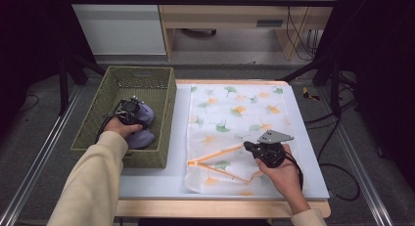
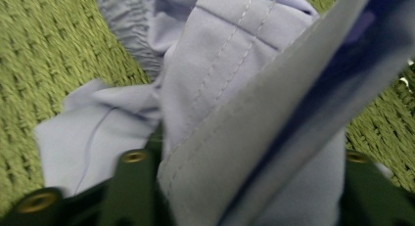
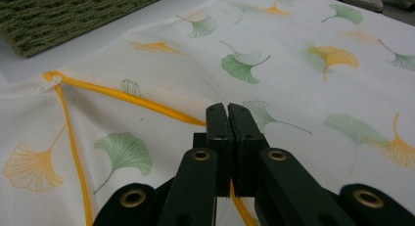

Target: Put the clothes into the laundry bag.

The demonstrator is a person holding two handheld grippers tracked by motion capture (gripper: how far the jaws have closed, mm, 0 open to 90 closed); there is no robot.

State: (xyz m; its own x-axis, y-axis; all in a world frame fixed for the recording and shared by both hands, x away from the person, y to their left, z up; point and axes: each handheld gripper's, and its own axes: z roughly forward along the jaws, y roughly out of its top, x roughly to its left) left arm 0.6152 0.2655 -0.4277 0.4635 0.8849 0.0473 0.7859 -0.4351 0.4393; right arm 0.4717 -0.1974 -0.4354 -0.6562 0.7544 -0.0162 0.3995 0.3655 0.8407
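While my right gripper (image 3: 227, 113) pins the orange-trimmed opening edge of the white mesh laundry bag printed with green and orange ginkgo leaves (image 1: 235, 123), jaws pressed flat together on the orange piping (image 3: 147, 102), I judge the step in hand to be the pick-up of the garment meant for that bag. Nearest me, at the bag's front end, the opening shows as a V of orange trim spread toward the basket side. To my left and a little farther off, my left gripper (image 1: 128, 110) is down inside the olive-green woven rectangular basket (image 1: 166, 96), its jaws clamped around a fold of the crumpled pale lavender cloth garment (image 2: 210, 84); seamed fabric bunches up between the jaws in the left gripper view, with the basket weave showing around it. The garment lies on the basket floor, toward the near end. The next move, as I read it, calls for lifting the cloth clear of the basket's right wall, carrying it across the strip of bare white tabletop (image 1: 151, 179) and feeding it into the bag mouth, which I would need to raise open with the right gripper. In the way: the basket wall itself, and the bag mouth lying nearly flat. Beyond the table, a pale wooden desk (image 1: 220, 15) and loose cables on the floor.
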